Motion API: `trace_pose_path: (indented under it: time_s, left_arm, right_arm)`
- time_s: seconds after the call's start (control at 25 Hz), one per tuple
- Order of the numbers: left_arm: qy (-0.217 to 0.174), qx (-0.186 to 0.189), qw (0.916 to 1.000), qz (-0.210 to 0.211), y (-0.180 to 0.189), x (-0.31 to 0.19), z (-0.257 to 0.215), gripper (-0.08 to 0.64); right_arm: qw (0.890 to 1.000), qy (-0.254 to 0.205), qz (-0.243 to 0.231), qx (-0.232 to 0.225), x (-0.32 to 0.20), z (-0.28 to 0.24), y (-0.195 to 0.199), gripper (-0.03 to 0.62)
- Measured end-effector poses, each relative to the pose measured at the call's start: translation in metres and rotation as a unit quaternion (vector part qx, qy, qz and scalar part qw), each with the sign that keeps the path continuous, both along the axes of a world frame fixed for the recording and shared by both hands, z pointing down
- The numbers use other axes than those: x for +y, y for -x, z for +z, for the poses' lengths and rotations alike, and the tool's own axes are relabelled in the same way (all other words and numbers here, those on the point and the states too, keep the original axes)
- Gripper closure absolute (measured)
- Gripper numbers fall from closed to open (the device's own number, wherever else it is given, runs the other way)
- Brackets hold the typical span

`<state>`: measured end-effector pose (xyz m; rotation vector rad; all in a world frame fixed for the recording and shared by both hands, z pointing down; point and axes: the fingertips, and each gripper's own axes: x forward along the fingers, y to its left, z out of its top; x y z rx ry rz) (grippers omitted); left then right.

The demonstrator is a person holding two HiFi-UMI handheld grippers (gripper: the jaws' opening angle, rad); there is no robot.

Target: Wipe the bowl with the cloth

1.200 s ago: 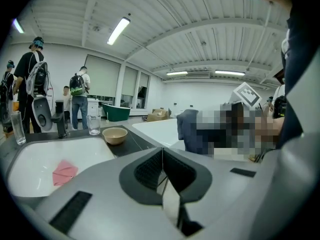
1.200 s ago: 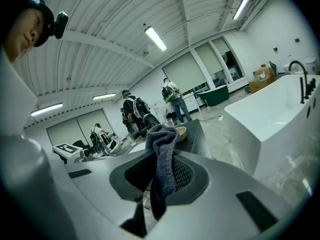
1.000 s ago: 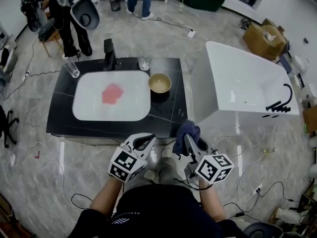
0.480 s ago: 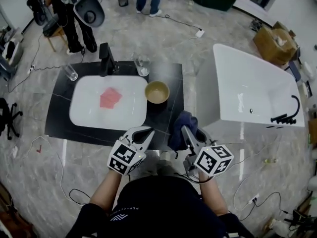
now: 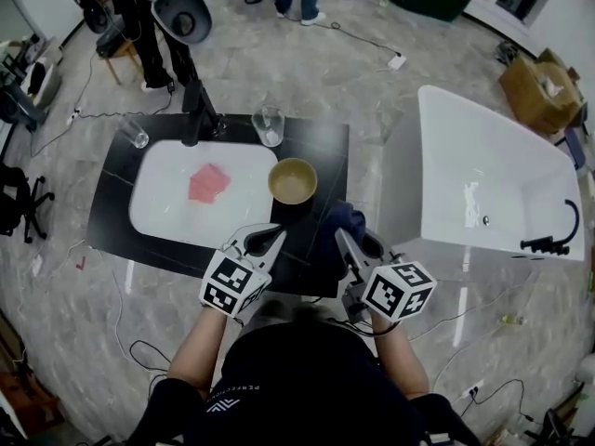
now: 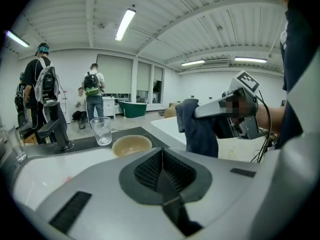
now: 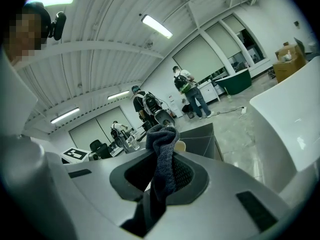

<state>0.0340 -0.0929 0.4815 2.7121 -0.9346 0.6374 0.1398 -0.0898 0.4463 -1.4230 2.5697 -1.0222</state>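
A tan bowl [image 5: 294,180] stands on the black counter [image 5: 316,151], just right of the white sink basin [image 5: 167,214]; it also shows in the left gripper view, bowl [image 6: 131,144]. My right gripper [image 5: 342,237] is shut on a dark blue cloth [image 5: 337,233], which hangs over the counter's near right part, short of the bowl. The cloth [image 7: 164,159] fills the jaws in the right gripper view. My left gripper [image 5: 275,233] is shut with nothing in it, near the counter's front edge; its jaws meet in the left gripper view, left gripper [image 6: 161,170].
A pink rag [image 5: 208,184] lies in the sink. A black tap [image 5: 196,108] and two clear glasses [image 5: 268,124] [image 5: 135,133] stand along the counter's far edge. A white bathtub [image 5: 483,184] is to the right. People [image 5: 153,17] stand beyond the counter. Cables cross the floor.
Both grippers have moved forward from over the floor to over the counter's near edge, the right one carrying the cloth closer to the bowl.
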Motion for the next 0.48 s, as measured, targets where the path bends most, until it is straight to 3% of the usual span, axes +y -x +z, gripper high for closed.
trace_pose_path:
  time_s: [0.4, 0.48]
  left_arm:
    - [0.012, -0.016, 0.9997, -0.013, 0.003, -0.032, 0.017, 0.563]
    - [0.015, -0.013, 0.9998, -0.006, 0.003, -0.038, 0.020, 0.523]
  right_arm:
    - [1.000, 0.018, -0.005, -0.007, -0.031, 0.013, -0.003, 0.528]
    - [1.000, 0.017, 0.000, -0.007, -0.035, 0.013, -0.001, 0.528]
